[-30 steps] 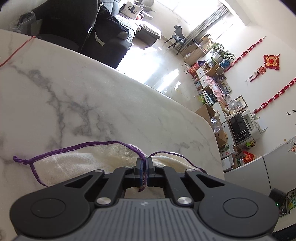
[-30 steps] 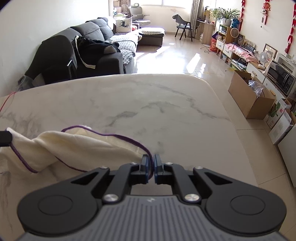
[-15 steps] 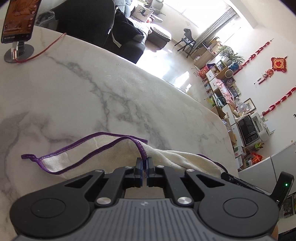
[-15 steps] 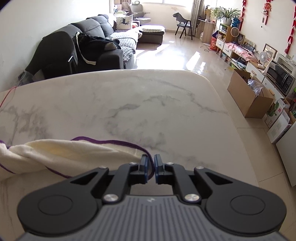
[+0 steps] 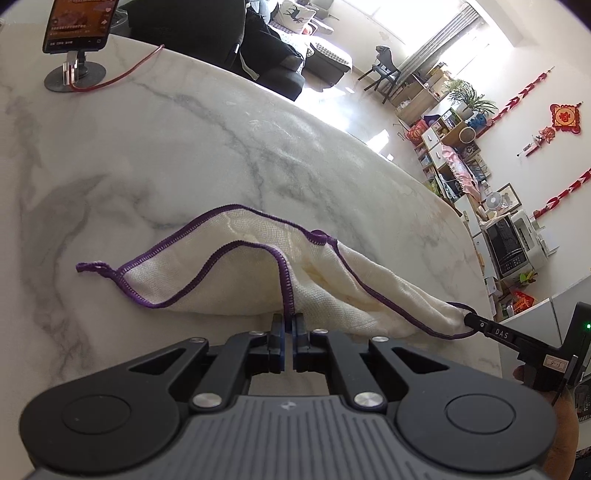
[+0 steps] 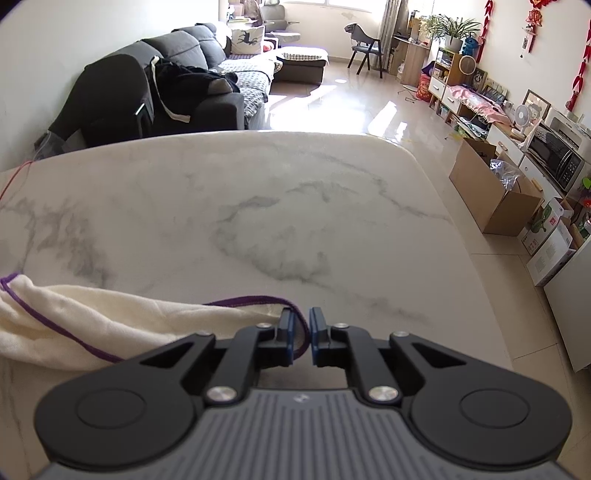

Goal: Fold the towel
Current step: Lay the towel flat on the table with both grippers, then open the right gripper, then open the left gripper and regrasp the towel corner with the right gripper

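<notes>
While a phone [image 5: 75, 26] on its stand sits far left, the cream towel [image 5: 258, 273] (purple-hemmed) lies bunched on the marble counter [image 5: 184, 147]; left gripper [image 5: 288, 325] jaws clamp its hem, right gripper [image 6: 300, 325] jaws have just been opening, hem loose between them

Left tool [image 5: 289, 325] & right tool [image 6: 300, 322]: matte black bodies w/ ribbed grey plate at centre, two round black caps per side, silver screws at arm pivots, blue pads inside fingers [image 6: 289, 326]. Right tool's side, seen from left cam, had "DAS" lettering, white label, green LED.
</notes>
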### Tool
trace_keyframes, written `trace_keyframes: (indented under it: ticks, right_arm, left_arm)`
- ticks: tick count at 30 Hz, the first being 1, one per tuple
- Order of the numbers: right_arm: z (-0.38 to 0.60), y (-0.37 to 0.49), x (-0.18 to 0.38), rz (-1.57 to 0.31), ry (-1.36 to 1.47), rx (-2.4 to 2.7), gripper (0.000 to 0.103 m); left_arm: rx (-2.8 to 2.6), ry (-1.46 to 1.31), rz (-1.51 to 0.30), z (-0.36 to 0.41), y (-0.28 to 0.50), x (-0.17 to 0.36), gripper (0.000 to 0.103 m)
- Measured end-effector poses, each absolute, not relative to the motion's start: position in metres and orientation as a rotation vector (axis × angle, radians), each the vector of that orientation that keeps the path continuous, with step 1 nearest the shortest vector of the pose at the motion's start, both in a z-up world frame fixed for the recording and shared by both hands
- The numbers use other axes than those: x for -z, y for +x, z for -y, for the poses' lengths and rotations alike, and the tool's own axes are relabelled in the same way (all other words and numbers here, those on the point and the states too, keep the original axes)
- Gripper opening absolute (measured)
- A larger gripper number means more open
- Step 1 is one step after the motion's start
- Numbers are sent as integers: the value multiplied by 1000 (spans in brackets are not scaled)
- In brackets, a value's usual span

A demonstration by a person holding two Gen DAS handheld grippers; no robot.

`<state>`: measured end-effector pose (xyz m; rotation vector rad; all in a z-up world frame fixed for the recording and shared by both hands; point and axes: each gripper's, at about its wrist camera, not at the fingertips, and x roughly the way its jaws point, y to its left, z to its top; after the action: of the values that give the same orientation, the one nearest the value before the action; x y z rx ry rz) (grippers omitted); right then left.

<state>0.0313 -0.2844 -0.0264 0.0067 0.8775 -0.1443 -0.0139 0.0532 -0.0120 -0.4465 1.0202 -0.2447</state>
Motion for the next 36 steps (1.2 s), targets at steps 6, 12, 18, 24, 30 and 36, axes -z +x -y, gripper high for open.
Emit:
trace_keyframes:
  ticks: [6,12,18,24,30,36]
  right_arm:
    - [280,31,25,-870,-14,146,21]
    - [276,32,22,-851,-39,177,40]
    - [270,33,15,-818,-56,183,56]
    - [253,32,7,-796,-56,103,51]
    - [226,31,1,-786,-70,4,50]
    - [197,32,-1,-785,-88,-77,50]
  left_arm:
    - [223,-427,-1050,-58,-23,20,2]
    - [195,-385,-1048,-63,-39,18,3]
    - [196,-370,-1038,-69,-38,13,14]
    - [162,-328,-969,-69,-38,5,55]
    - [144,-291,-955,-69,-35,3,69]
    - [119,-286,-964,-74,-34,3,73]
